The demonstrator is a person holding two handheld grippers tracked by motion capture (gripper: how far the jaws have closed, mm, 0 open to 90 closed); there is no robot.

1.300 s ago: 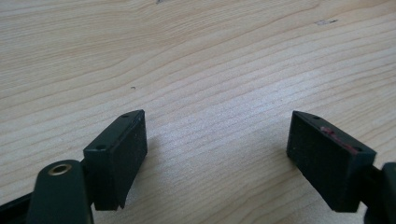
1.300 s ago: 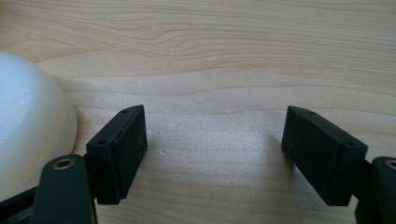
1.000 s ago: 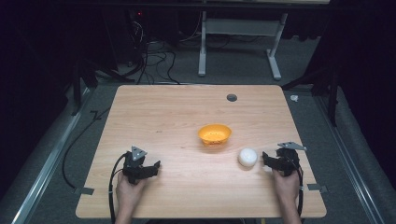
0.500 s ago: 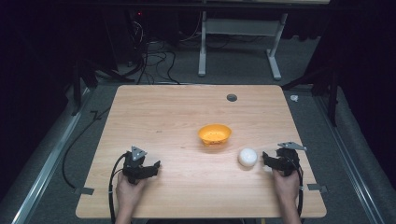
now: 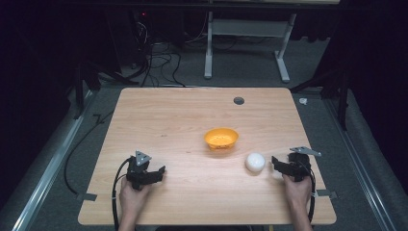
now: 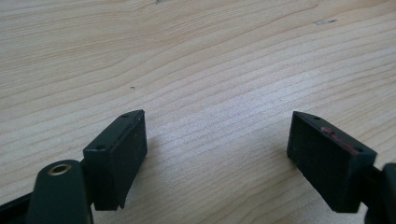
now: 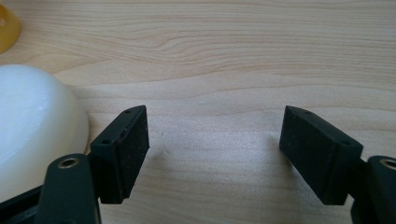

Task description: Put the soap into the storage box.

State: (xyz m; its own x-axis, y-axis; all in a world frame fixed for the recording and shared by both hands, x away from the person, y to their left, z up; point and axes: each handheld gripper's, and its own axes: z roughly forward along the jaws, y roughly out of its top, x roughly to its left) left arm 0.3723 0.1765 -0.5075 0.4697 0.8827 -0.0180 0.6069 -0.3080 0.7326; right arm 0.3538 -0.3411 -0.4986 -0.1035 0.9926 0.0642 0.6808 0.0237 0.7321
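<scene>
An orange bowl (image 5: 221,138) stands near the middle of the wooden table (image 5: 168,120). A white dome-shaped thing (image 5: 255,162) rests to its right, nearer me. My right gripper (image 5: 275,166) lies just right of the white dome, pointing left at it. Its jaws have just been closing, still stand apart, and only bare wood lies between them (image 7: 215,119). The dome (image 7: 32,126) sits outside its left jaw, and the bowl's edge (image 7: 7,28) shows far left. My left gripper (image 5: 161,173) rests at the front left, open over bare wood (image 6: 217,126).
A dark round grommet (image 5: 238,100) is set into the table near its far edge. Beyond the table are cables (image 5: 159,57) on the floor and a white desk frame (image 5: 208,48). Metal rails run along both sides of the table.
</scene>
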